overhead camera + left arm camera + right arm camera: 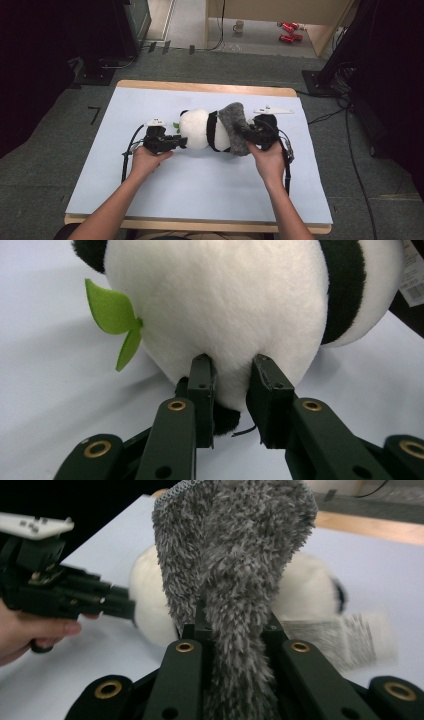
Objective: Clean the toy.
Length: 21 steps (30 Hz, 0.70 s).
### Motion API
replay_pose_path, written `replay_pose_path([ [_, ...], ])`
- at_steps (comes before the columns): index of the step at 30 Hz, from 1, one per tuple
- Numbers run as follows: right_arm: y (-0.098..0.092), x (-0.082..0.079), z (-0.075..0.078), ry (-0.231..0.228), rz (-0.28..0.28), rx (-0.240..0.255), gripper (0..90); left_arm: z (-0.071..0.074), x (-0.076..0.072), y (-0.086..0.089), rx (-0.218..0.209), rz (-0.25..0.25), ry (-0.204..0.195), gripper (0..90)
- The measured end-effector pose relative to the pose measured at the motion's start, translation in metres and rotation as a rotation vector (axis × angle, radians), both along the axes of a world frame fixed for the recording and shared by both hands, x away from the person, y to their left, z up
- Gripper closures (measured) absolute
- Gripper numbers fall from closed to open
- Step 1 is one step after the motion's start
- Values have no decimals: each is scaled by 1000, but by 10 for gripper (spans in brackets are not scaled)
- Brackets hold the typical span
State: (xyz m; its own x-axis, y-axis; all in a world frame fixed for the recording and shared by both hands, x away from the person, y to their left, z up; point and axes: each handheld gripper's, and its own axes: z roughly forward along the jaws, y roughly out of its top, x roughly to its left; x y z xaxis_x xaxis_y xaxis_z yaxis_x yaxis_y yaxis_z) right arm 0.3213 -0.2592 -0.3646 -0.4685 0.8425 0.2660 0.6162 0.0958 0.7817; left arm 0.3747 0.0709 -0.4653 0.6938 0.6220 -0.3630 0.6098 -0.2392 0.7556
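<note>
In the high view, a plush panda [200, 129] lay on its side near the middle of the table [150, 200], a little closer to the far edge than to the near one, on the pale blue sheet that covered the top. A grey fuzzy cloth [234, 125] was draped over the end of the toy that pointed toward the right edge. The left gripper [181, 142] met the panda's white end from the left edge's side, and the right gripper [245, 134] sat at the cloth, each held in a bare hand whose forearm came in over the near edge.

In the left gripper view, the two black jaws pressed into the white plush from either side and pinched a fold of it between their tips, so this gripper was clamped on the panda [220, 305]. A green felt leaf [117, 320] stuck out from the toy at the left of this view, above the bare sheet. A black band ran round the body on the right.

In the right gripper view, the jaws stood close together with the cloth [235, 570] squeezed between them; the cloth rose from the tips in a tall fold. Behind it lay the panda [305, 590], with a blurred printed label [345, 635] at its right. The left gripper [131, 609] showed farther off, its tips against the toy.
</note>
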Motion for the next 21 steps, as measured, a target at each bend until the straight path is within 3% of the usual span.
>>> replay_pose_path([
  [6, 20, 3, -20, 48, 43, -53, 786, 0, 0, 1, 24, -14, -26, 690],
  [8, 20, 4, -21, 50, 42, -52, 786, 1, -1, 2, 28, -16, -39, 654],
  [9, 17, 6, -23, 43, 31, -58, 785, 1, -1, 2, 40, -12, -60, 549],
  [13, 11, 10, -26, 27, 6, -67, 782, -3, -3, 3, 92, -37, -81, 478],
  [16, 9, 12, -27, 22, -5, -67, 781, -6, -4, 1, 108, -51, -85, 457],
  [21, 6, 20, -30, 10, -18, -75, 777, -11, -3, -2, 75, -47, -91, 415],
])
